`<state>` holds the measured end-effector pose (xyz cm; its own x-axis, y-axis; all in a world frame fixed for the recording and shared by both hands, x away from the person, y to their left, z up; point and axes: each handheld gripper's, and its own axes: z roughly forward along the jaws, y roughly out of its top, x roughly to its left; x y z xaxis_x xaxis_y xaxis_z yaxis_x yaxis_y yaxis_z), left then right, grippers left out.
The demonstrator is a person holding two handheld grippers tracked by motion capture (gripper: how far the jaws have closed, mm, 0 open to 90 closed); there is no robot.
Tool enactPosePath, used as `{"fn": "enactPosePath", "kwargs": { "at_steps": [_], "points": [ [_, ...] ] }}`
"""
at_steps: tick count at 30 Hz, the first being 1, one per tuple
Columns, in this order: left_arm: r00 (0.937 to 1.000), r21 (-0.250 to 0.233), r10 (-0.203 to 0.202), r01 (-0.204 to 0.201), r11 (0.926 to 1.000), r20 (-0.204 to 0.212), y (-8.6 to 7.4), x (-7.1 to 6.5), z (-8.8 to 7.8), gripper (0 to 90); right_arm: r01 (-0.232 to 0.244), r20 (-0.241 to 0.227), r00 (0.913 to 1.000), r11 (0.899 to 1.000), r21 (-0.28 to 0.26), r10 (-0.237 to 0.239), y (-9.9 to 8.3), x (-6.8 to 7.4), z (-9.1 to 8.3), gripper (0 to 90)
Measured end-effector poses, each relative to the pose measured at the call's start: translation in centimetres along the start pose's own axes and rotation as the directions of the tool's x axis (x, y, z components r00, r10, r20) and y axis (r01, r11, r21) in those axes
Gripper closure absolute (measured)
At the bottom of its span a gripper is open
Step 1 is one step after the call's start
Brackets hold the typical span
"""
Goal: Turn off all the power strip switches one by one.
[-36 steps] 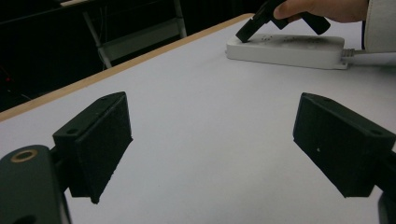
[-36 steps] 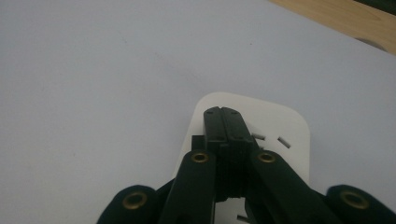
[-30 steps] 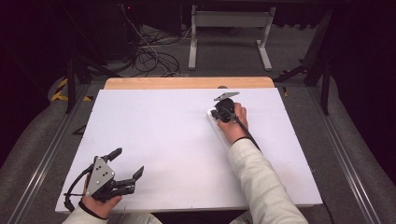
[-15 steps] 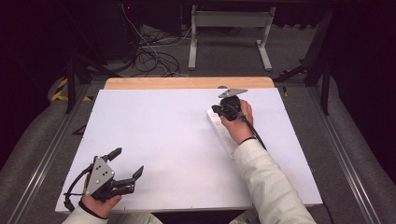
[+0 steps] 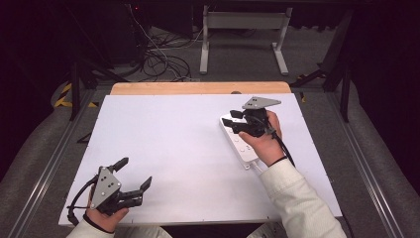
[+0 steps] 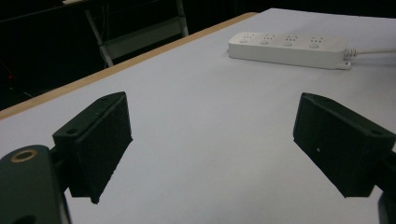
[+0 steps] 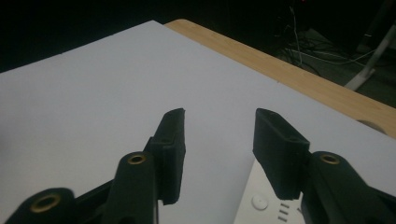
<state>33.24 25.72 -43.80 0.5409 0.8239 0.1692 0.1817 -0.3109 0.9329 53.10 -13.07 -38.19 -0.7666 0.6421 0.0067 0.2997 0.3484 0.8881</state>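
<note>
lying at 2 o'clock on the white table [image 5: 173, 148]: power strip [image 5: 242, 146], white, cord at its near end. right gripper [image 5: 236, 118] above the strip's far end, jaws partly apart, holding nothing. left gripper [image 5: 134, 174] at 7 o'clock, jaws wide, empty, well apart from strip.

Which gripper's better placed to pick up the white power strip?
Right. The right gripper hovers directly over the white plastic power strip, jaws open. The left gripper sits open at the near left corner of the white table, well away.
</note>
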Motion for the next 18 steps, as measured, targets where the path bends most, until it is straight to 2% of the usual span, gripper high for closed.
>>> {"fn": "enactPosePath", "kwargs": {
  "at_steps": [1,4,5,8,9,10,15,18],
  "points": [
    [1.0,0.0,0.0,0.0,1.0,0.0,0.0,0.0,0.0,12.2,0.0,0.0,1.0,1.0,0.0,0.0,0.0,0.0,0.0,52.7],
    [1.0,-0.001,-0.001,0.001,1.0,-0.002,0.0,0.0,0.0,12.1,0.032,-0.011,0.9994,0.999,-0.015,-0.033,-0.4,0.9,-1.4,44.8],
    [1.0,-0.001,-0.001,0.001,1.0,-0.002,0.0,0.0,0.0,12.2,0.032,-0.011,0.9994,0.999,-0.015,-0.033,-0.4,0.9,-1.4,44.8],
    [1.0,-0.002,-0.005,0.005,1.0,0.001,0.0,0.0,-0.1,12.1,0.026,-0.025,0.9993,0.999,-0.035,-0.027,-1.0,1.5,-2.6,34.7],
    [1.0,-0.001,-0.005,0.005,1.0,0.0,0.0,0.0,-0.1,12.1,0.026,-0.025,0.9993,0.999,-0.035,-0.027,-1.0,1.5,-2.6,34.7],
    [1.0,-0.001,-0.007,0.007,1.0,-0.001,0.0,0.0,-0.1,12.0,0.016,-0.031,0.9994,0.999,-0.047,-0.017,-1.4,1.8,-3.3,31.0],
    [0.9999,-0.005,-0.011,0.011,0.9999,0.002,0.0,0.0,-0.2,11.9,-0.005,-0.044,0.999,0.998,-0.069,0.002,-2.4,2.2,-4.7,24.1],
    [0.9999,-0.008,-0.01,0.01,0.9999,0.003,0.0,0.0,-0.2,11.6,-0.06,-0.074,0.9958,0.995,-0.075,0.055,-3.7,2.2,-5.8,19.4]
  ]
}}
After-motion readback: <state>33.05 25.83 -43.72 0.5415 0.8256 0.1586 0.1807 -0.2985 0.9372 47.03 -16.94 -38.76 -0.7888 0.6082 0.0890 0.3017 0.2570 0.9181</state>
